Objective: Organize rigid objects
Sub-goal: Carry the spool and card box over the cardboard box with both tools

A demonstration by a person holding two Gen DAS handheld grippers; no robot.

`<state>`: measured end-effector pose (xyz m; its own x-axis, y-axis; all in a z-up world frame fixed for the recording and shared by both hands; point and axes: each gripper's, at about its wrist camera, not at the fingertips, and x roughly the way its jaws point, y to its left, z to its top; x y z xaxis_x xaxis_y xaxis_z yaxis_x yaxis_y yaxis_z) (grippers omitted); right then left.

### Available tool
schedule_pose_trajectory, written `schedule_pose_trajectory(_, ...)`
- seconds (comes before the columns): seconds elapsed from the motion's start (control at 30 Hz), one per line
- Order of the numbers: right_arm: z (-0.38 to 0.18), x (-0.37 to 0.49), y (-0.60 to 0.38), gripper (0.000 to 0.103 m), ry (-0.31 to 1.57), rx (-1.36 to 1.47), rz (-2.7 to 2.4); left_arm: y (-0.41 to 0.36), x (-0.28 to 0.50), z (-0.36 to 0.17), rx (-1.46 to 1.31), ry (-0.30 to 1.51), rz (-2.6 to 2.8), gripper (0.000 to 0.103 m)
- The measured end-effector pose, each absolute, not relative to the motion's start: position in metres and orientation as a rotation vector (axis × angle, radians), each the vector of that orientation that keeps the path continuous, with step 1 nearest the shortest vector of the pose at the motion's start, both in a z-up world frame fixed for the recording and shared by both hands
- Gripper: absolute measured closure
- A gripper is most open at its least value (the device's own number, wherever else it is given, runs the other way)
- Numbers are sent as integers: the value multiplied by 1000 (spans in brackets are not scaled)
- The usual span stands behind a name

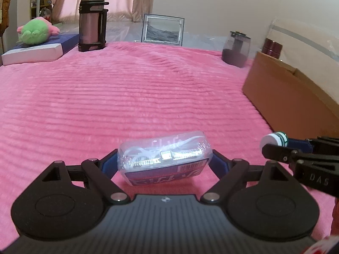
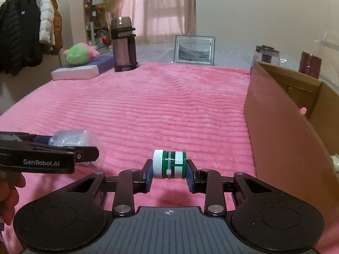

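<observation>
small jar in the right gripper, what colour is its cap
White, ribbed cap on a green-and-white small jar; clearest in the right wrist view, clamped in the right gripper.

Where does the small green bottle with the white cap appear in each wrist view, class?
Left wrist: green bottle at right edge, held sideways in the right gripper.
Right wrist: bottle at lower centre, clamped between the fingers.
Shared landmark: cardboard box on the right.

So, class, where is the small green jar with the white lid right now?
The green jar lies sideways, clamped in the right gripper, above the pink blanket, left of the cardboard box.
</observation>
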<state>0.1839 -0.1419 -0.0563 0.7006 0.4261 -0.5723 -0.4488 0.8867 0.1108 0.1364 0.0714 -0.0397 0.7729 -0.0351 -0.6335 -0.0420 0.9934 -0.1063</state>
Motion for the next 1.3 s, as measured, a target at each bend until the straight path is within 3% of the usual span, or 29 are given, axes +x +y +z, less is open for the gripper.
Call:
schedule_pose_trajectory(0.53, -18, 100, -190, 75, 626, -8, 478, 11, 58, -3, -41, 679, -110, 18)
schedule_pose_trajectory(1.3, -10, 68, -301, 74, 640, 47, 253, -86, 49, 20, -11, 694, -386, 18)
